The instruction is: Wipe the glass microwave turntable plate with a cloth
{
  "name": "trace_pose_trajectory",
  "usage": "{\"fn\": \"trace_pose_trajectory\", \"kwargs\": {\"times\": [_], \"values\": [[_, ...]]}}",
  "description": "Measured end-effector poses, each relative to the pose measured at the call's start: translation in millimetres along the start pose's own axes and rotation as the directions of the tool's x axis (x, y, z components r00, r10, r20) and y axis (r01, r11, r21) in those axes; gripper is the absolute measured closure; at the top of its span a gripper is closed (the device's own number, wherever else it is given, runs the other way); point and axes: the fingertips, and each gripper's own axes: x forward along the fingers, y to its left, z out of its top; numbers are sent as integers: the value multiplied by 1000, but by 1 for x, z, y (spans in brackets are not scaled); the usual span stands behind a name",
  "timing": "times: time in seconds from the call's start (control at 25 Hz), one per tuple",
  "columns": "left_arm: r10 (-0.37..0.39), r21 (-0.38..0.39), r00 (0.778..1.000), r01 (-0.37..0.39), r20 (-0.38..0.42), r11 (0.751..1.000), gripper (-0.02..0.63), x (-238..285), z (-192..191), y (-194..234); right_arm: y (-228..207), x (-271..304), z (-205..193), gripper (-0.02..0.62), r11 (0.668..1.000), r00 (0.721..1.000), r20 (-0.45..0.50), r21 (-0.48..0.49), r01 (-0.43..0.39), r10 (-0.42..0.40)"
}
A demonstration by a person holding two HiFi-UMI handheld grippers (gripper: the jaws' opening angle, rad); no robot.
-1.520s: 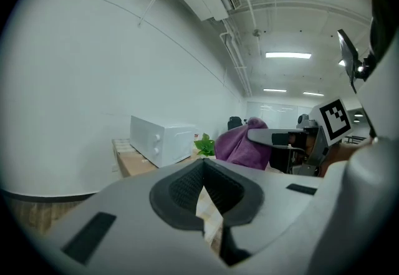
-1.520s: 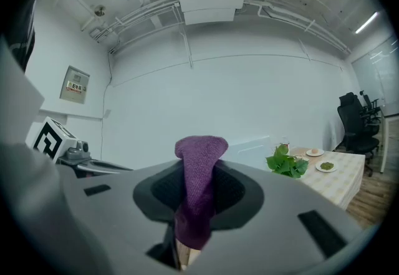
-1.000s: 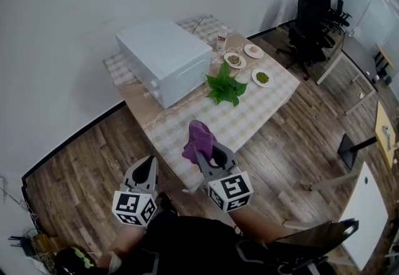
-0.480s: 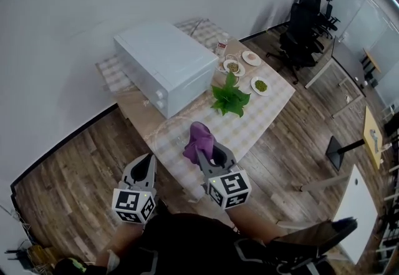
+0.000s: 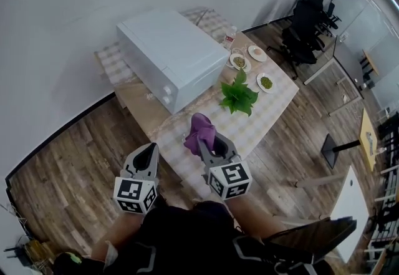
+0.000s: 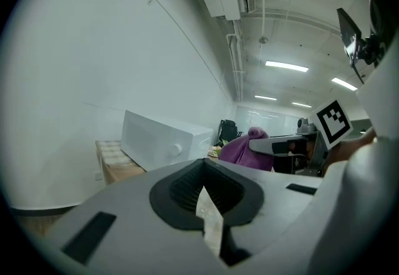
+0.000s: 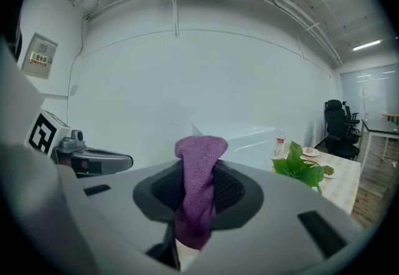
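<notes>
Log entry, both grippers raised in front of me, short of the worktop edge.

Left gripper [image 5: 149, 149]: jaws pressed together, nothing between them. The left gripper view confirmed this, with the dark pads meeting along a thin pale seam. It hung over the wood floor [image 5: 68, 168], just beside the right gripper and level with it.

Right gripper [image 5: 209, 148]: jaws pinched on the purple cloth [image 5: 201, 129]. In the right gripper view the cloth stood up out of the pads as a rounded, bunched fold, with the rest trailing down between the jaws. From the head view the cloth sat over the near corner of the worktop [image 5: 262, 118], which was covered in a pale checked sheet.

Glass turntable plate: I could not make it out with confidence in any view. Clear glass on the checked sheet gave no outline I would trust.

Further along the worktop, a leafy green plant [image 5: 239, 98] stood near the middle. The white microwave [image 5: 174, 52] sat to its left, its front with a round knob turned towards the plant's side. Beyond the plant were three small plates [image 5: 239, 62], two holding something green and one something pale. A small bottle [image 5: 229, 37] stood at the far end, close to the microwave's far corner.

Black office chairs [image 5: 299, 30] were grouped well apart from the worktop, past its far end.
</notes>
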Motion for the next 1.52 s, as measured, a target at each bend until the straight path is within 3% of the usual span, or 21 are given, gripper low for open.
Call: {"fn": "trace_pose_trajectory", "kwargs": {"times": [0.2,0.44,0.64,0.88,1.08,1.2,1.36,1.52], "values": [[-5,-2,999,5,-44,1000,597,17,-13,-1,-6,27,-8,500,998,997,-21,-8,-70,70],[86,12,991,-85,-100,996,597,43,-37,0,-7,60,-35,500,977,973,-97,-28,-212,208],[172,-2,976,-173,-132,985,597,56,-52,5,8,89,-67,499,931,920,-190,-61,-361,344],[276,-42,948,-285,-158,957,597,58,-67,18,26,117,-104,499,870,847,-281,-70,-488,452],[344,-180,915,-382,-208,907,597,51,-94,27,35,135,-131,500,838,811,-330,-96,-537,482],[361,-148,902,-401,-236,904,597,51,-109,26,41,146,-148,500,818,783,-363,-89,-568,505],[383,-162,888,-429,-254,888,597,53,-121,29,50,155,-163,500,778,744,-401,-111,-618,534],[394,-155,874,-448,-287,881,597,54,-129,29,52,168,-178,500,762,726,-435,-125,-635,533]]}}
